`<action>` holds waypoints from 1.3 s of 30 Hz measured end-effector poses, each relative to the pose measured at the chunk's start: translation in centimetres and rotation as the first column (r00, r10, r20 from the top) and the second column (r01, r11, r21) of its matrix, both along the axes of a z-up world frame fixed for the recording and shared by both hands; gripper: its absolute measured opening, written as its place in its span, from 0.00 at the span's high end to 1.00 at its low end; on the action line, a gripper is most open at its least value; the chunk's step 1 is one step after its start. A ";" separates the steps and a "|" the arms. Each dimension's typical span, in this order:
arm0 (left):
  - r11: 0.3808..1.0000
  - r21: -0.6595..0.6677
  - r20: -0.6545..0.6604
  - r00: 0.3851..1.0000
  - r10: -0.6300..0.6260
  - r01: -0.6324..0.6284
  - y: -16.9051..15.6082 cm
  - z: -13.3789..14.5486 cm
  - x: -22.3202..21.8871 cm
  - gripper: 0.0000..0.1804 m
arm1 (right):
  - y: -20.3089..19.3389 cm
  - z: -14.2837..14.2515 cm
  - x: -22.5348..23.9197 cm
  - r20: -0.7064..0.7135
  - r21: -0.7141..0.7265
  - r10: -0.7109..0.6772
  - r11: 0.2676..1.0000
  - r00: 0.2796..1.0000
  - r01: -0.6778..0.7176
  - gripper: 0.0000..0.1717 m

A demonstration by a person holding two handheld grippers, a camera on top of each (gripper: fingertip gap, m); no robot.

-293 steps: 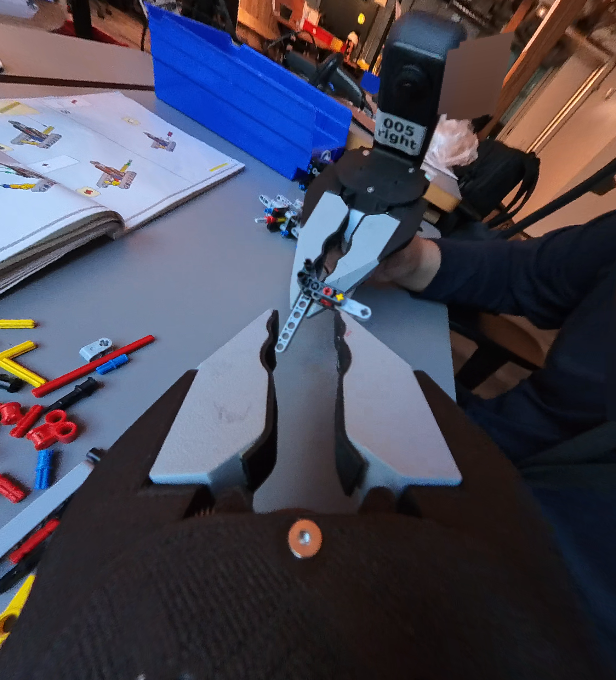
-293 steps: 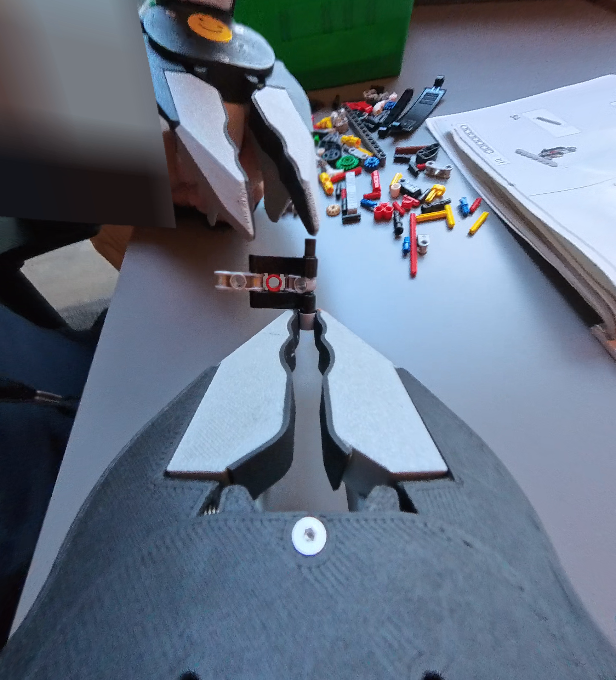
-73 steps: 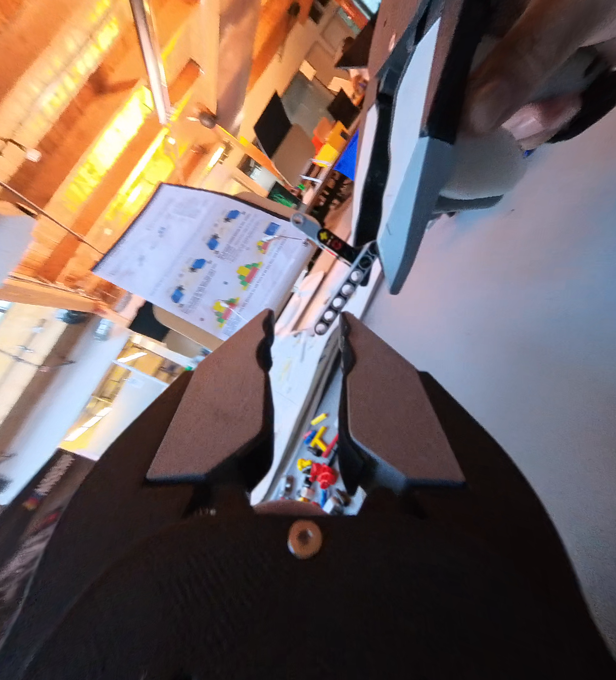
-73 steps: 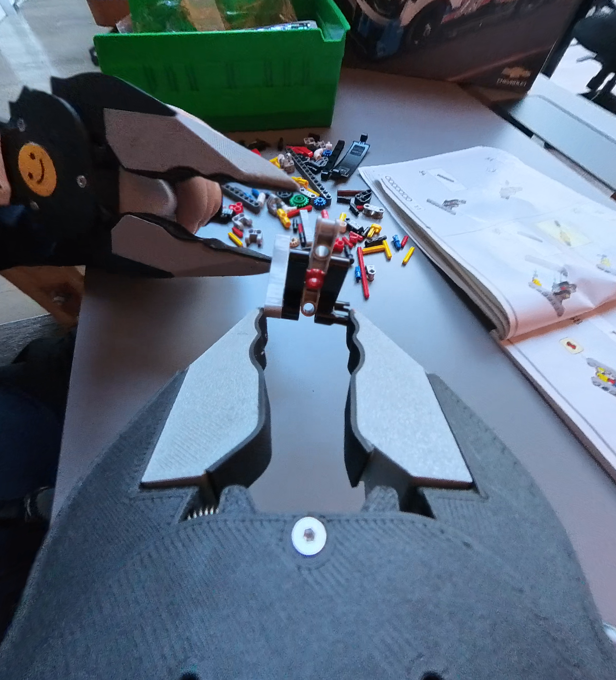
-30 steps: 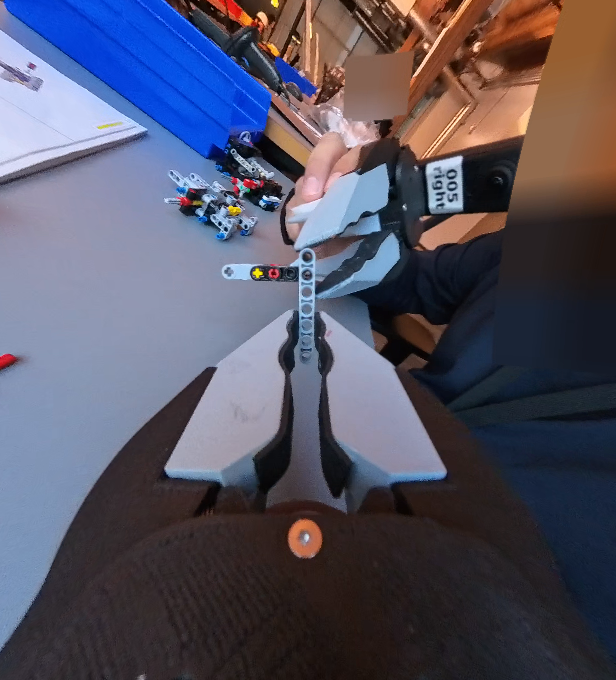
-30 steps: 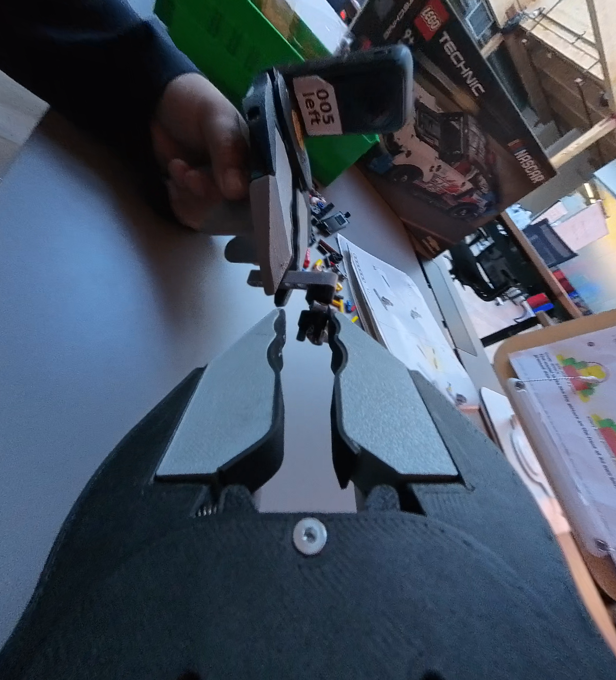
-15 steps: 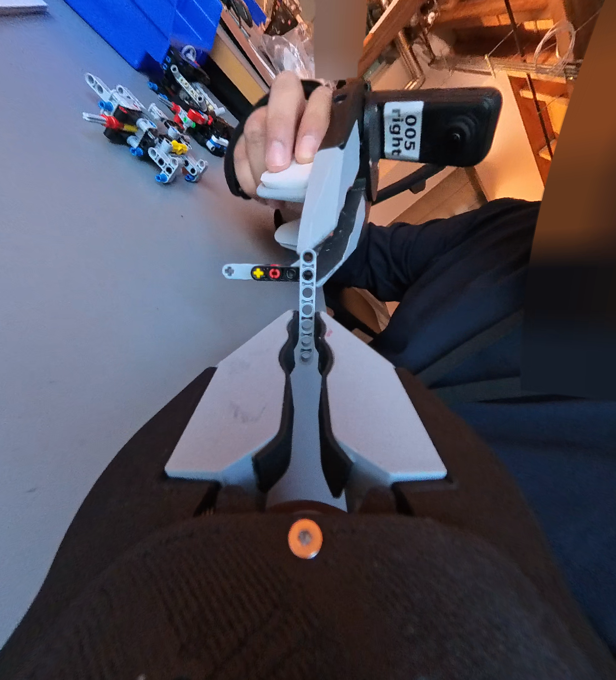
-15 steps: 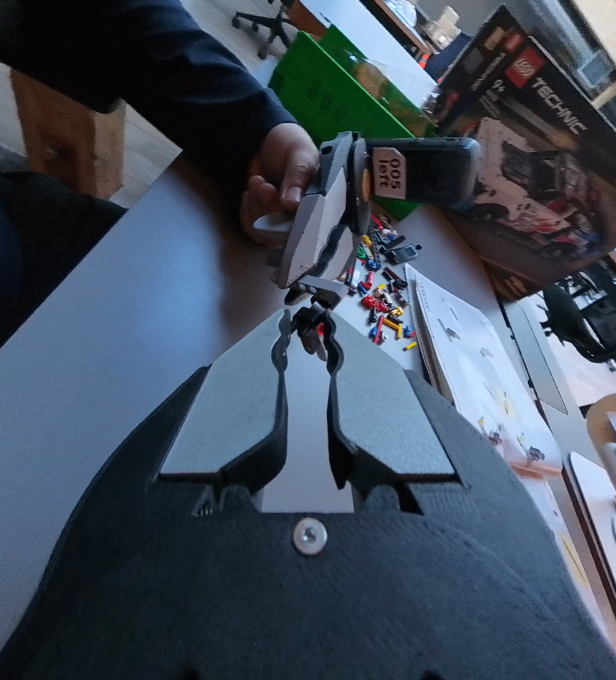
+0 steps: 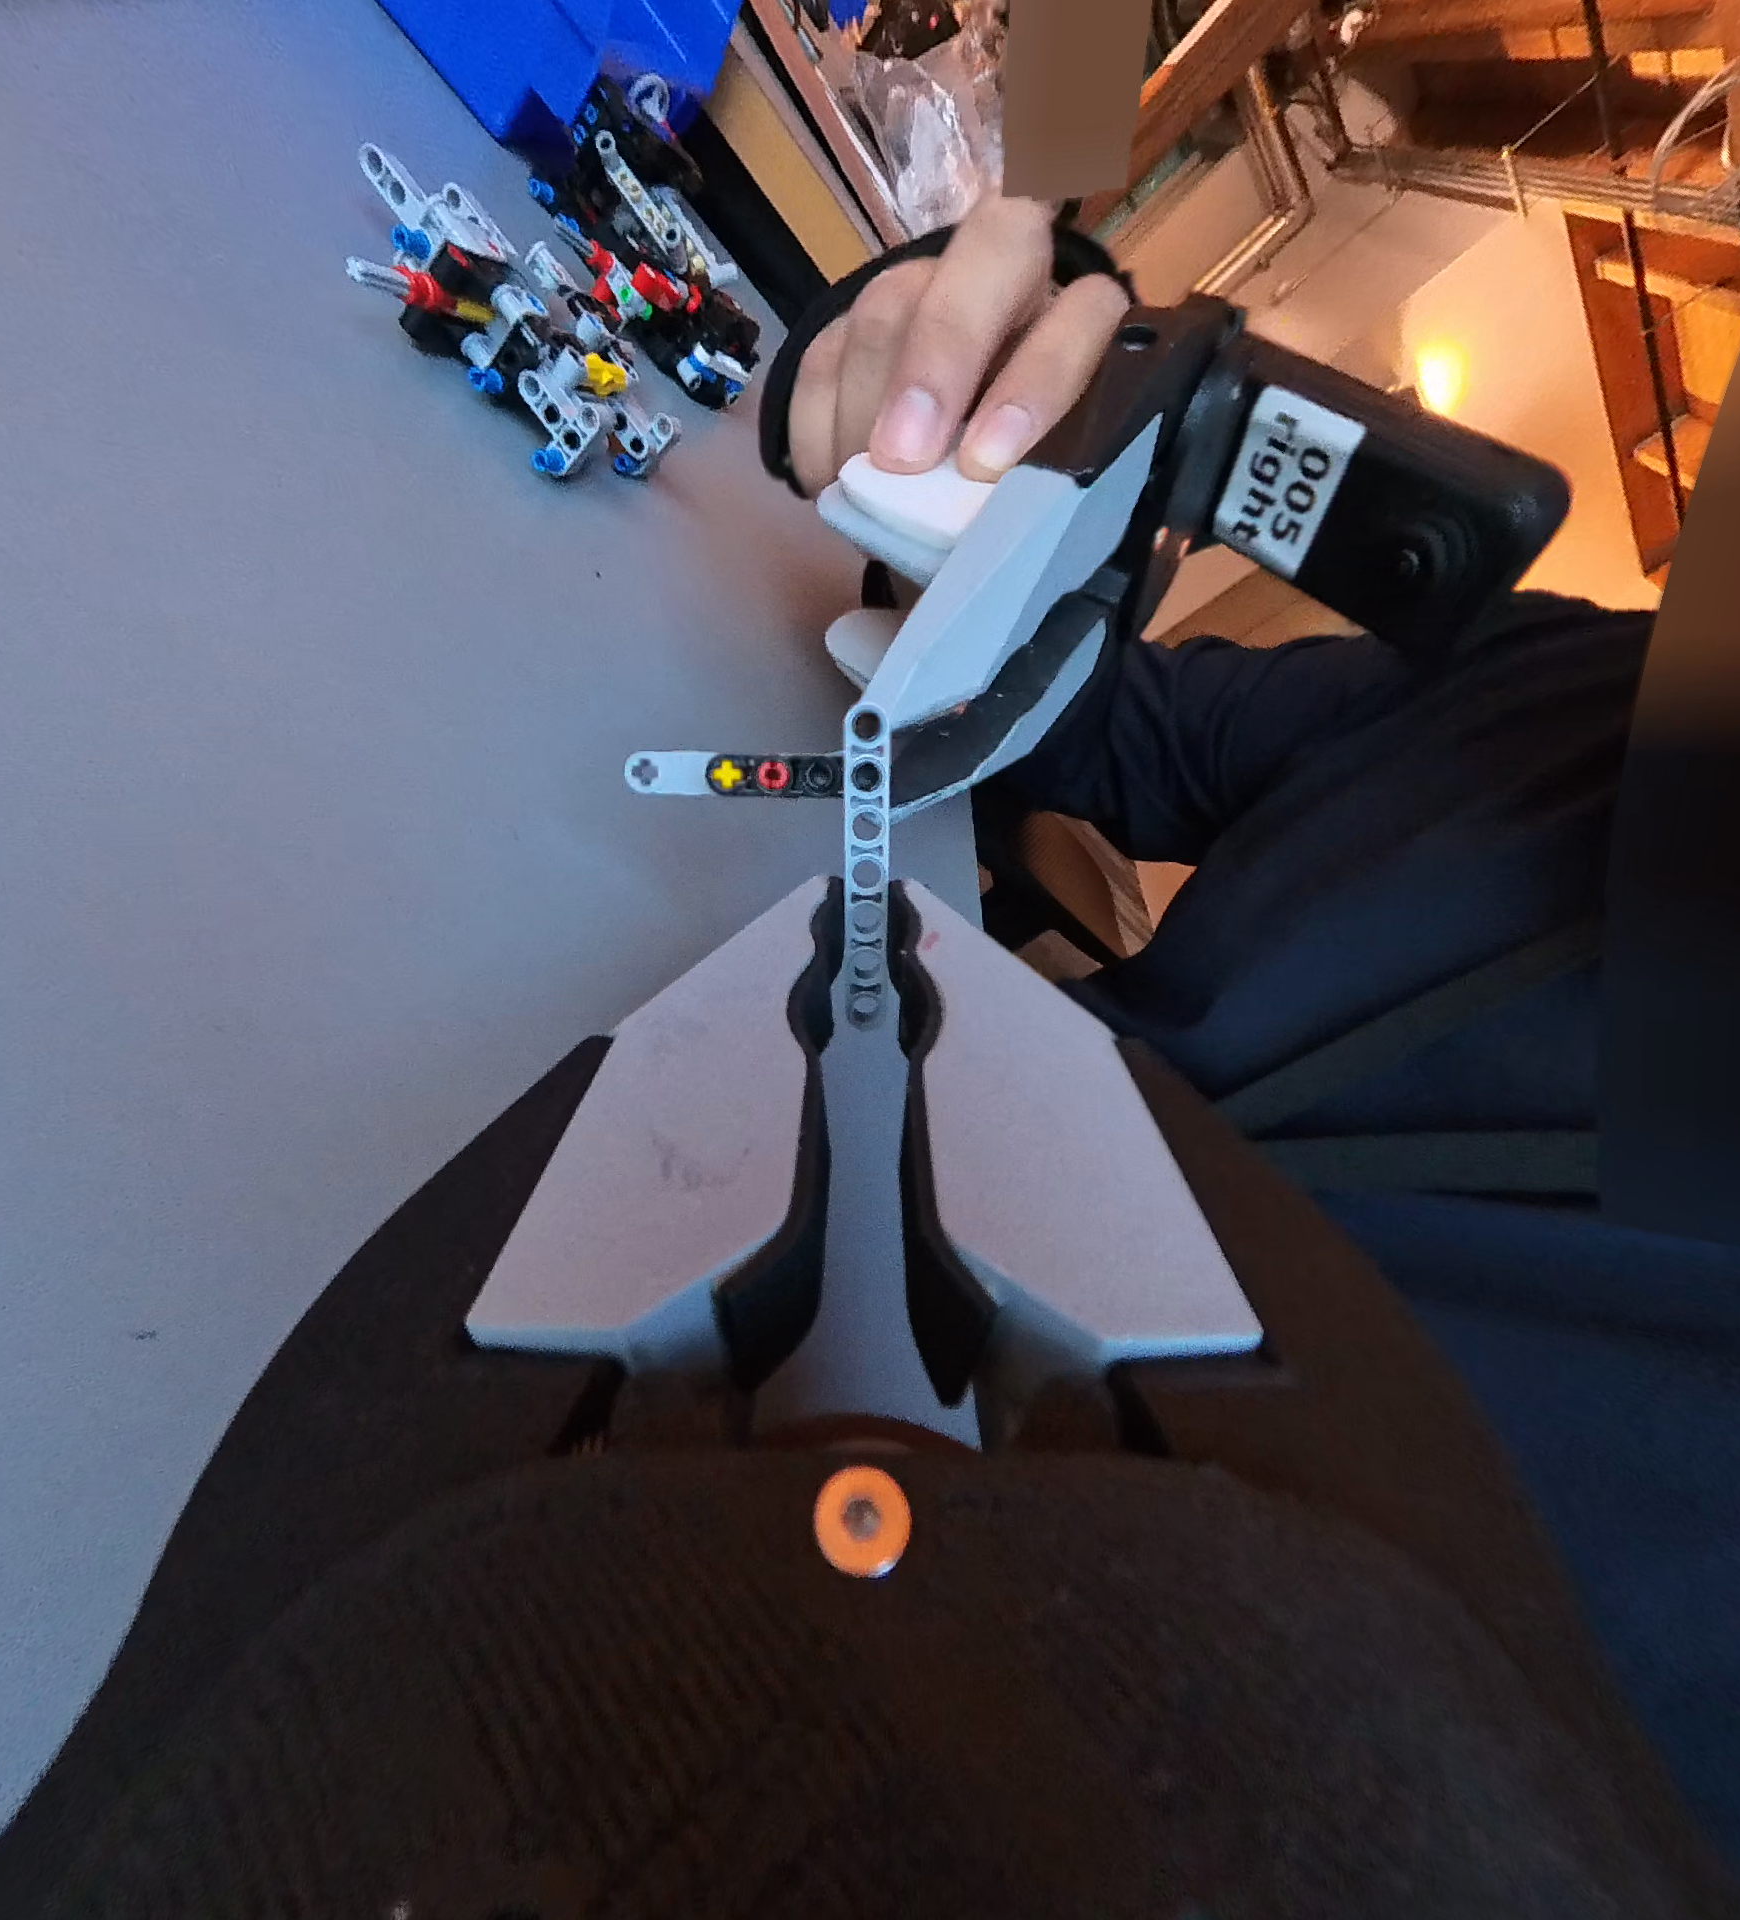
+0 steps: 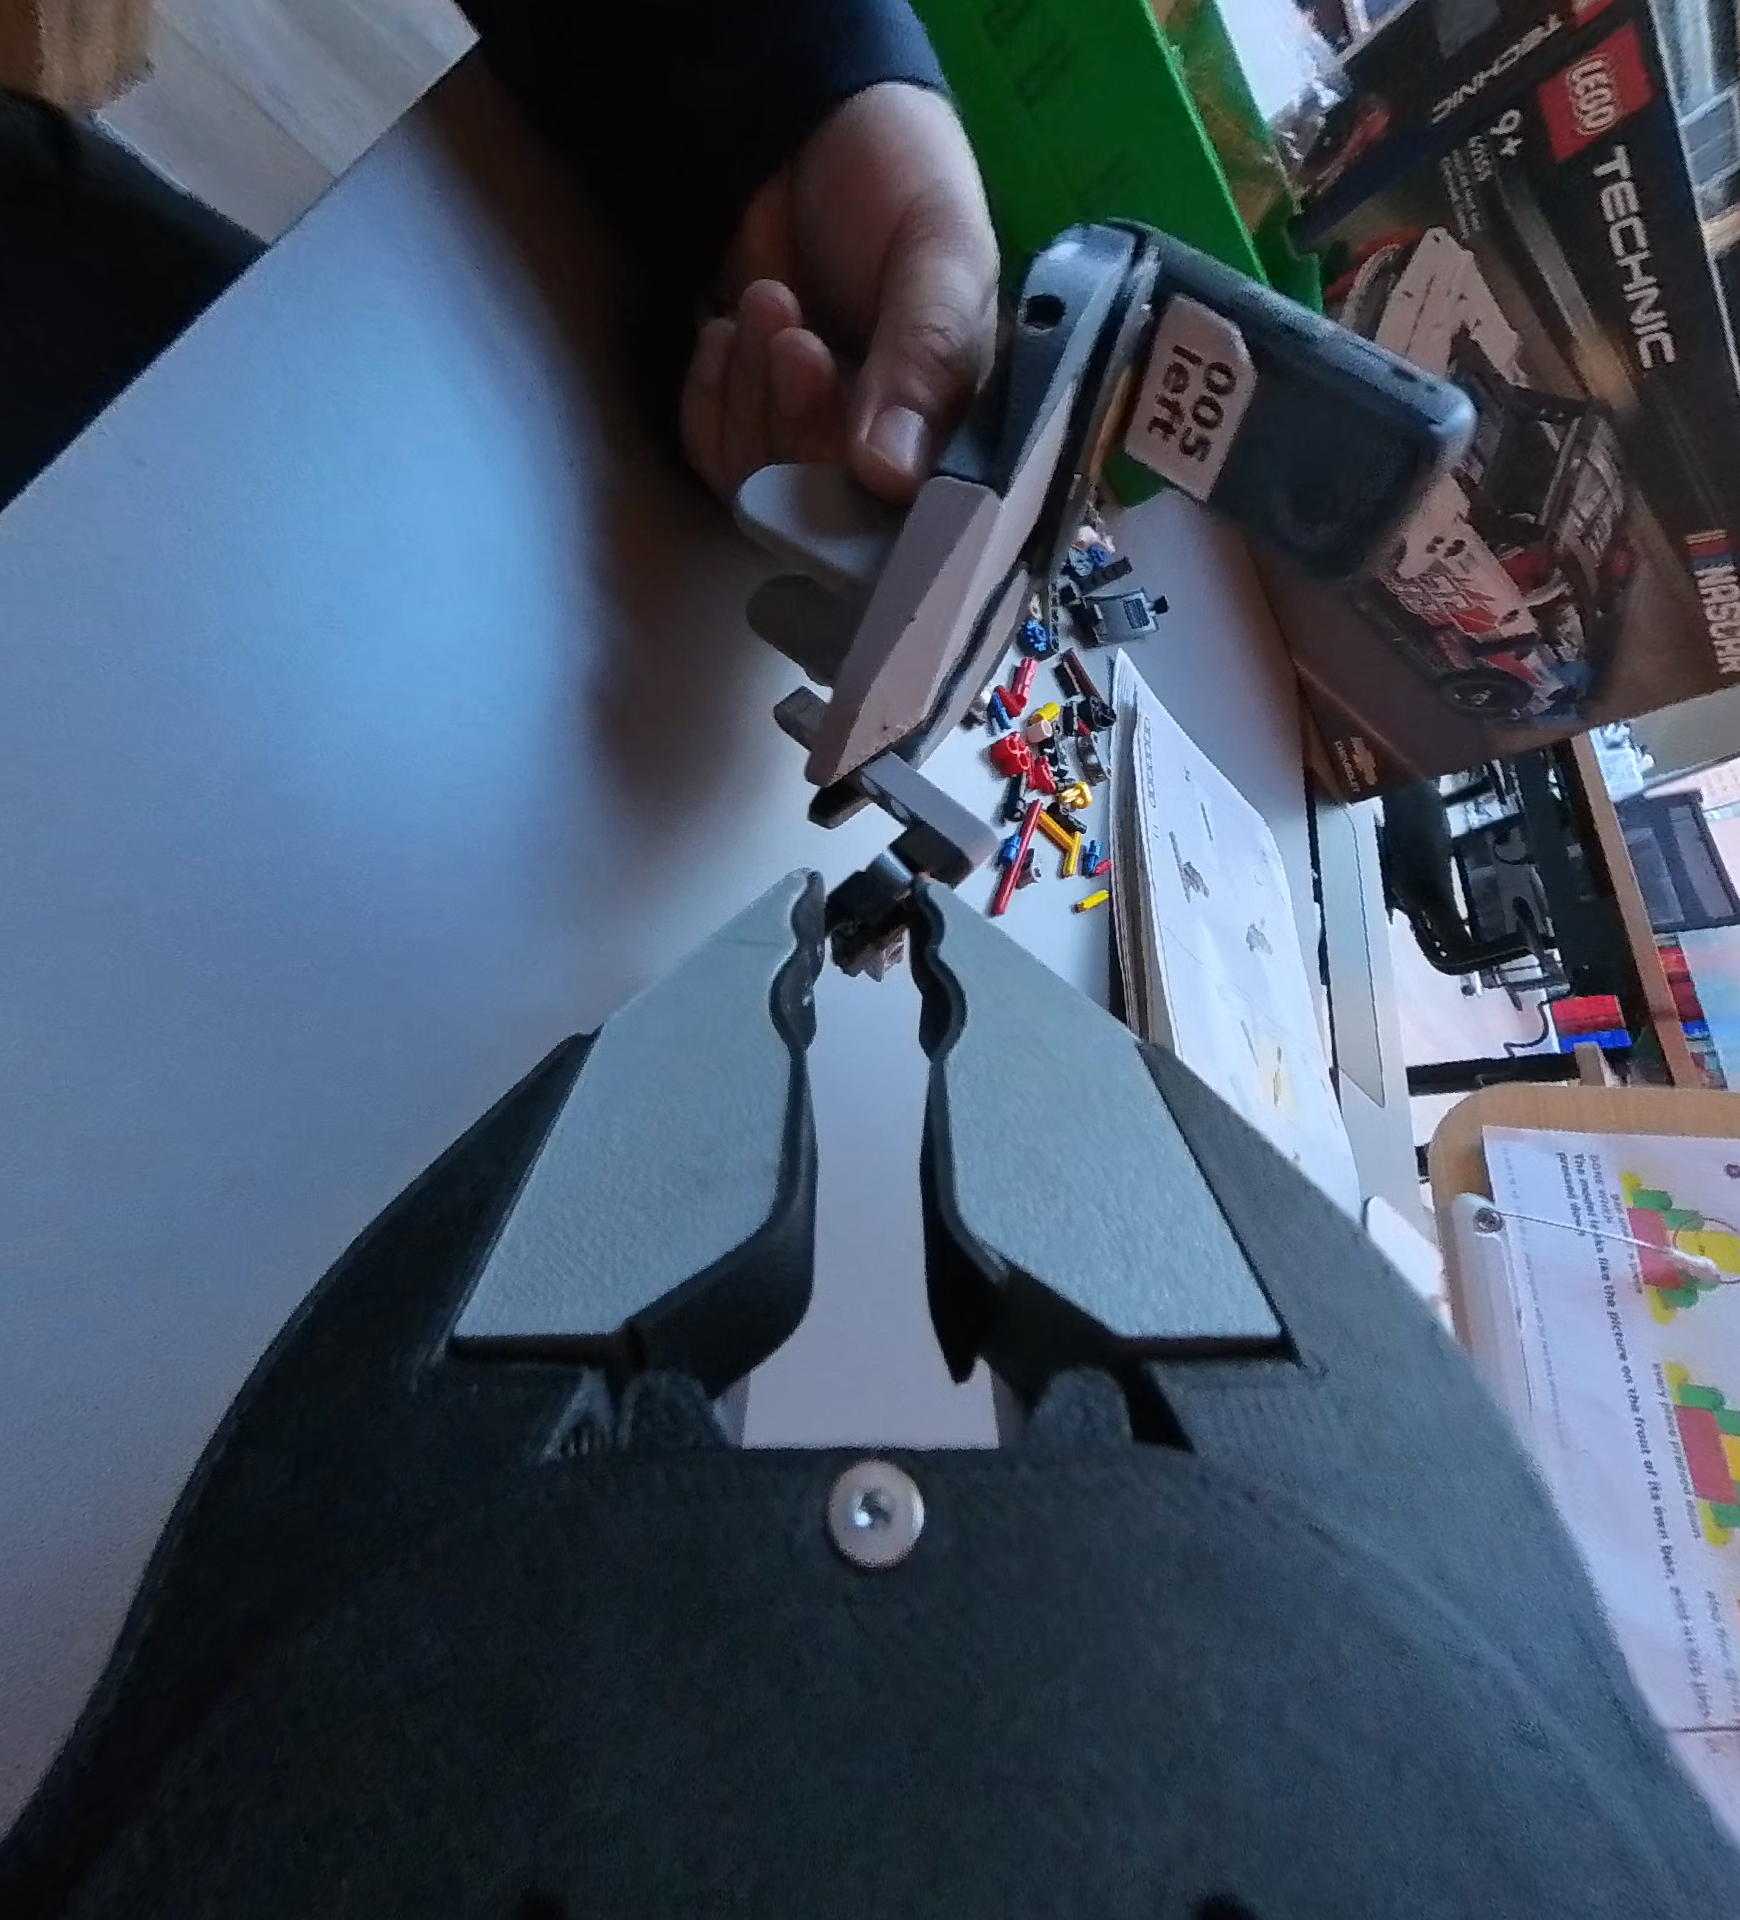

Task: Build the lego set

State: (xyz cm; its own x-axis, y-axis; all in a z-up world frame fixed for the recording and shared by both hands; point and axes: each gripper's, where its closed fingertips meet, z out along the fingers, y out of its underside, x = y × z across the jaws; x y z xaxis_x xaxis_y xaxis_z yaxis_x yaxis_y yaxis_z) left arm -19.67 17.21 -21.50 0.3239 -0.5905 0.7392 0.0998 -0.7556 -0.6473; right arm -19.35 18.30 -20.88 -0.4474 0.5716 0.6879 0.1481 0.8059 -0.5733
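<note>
Above the grey surface (image 9: pixel 222 935), left tongs (image 9: pixel 866 935) pinch a grey beam (image 9: pixel 866 831); its crosspiece (image 9: pixel 731 774) sticks out at 9 o'clock. Right tongs (image 10: pixel 871 914), narrow, grip the black pin (image 10: pixel 866 920) at its far end.

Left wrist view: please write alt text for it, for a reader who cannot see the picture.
The left tongs clamp a grey holed beam upright above a grey table; a short black and grey arm with yellow and red pins sticks out sideways near its top. The right tongs, held in a hand, meet the beam's top end. Small built assemblies lie behind.
</note>
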 end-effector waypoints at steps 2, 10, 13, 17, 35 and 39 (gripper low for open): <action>0.998 0.062 0.021 1.000 0.020 -0.021 0.2 0.7 -0.1 0.97 | 0.1 0.7 -0.1 -0.026 -0.089 0.001 0.996 1.000 -0.003 0.90; 0.779 0.627 -0.169 0.977 0.127 0.007 -0.9 3.7 -0.9 0.97 | -0.4 3.9 0.4 -0.090 -0.427 0.047 0.901 0.995 -0.081 0.89; 0.470 0.870 -0.337 0.876 0.344 0.149 -0.8 3.3 -0.9 0.98 | -1.0 4.4 0.2 -0.040 -0.598 0.071 0.797 0.997 -0.081 0.86; 0.311 0.922 -0.365 0.784 0.503 0.230 0.0 3.0 -1.0 0.97 | -0.6 3.9 -0.2 0.055 -0.728 0.078 0.686 0.995 -0.014 0.86; 0.219 0.924 -0.358 0.512 0.781 0.314 2.2 3.7 -2.8 0.97 | 1.3 4.0 -2.0 0.082 -0.908 0.020 0.413 0.996 0.067 0.91; 0.198 0.924 -0.337 0.451 0.827 0.327 2.5 4.2 -3.1 0.97 | 1.7 4.5 -2.3 0.054 -0.970 0.052 0.241 0.997 0.040 0.92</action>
State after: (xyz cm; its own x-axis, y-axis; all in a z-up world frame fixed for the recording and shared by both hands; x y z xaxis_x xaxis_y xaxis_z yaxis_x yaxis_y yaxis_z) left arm -22.73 19.71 -17.26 0.5668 -0.2387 -0.7885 -0.7399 0.2734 -0.6146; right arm -21.62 19.98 -16.41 -0.4666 0.7812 -0.4148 0.2163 -0.3540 -0.9099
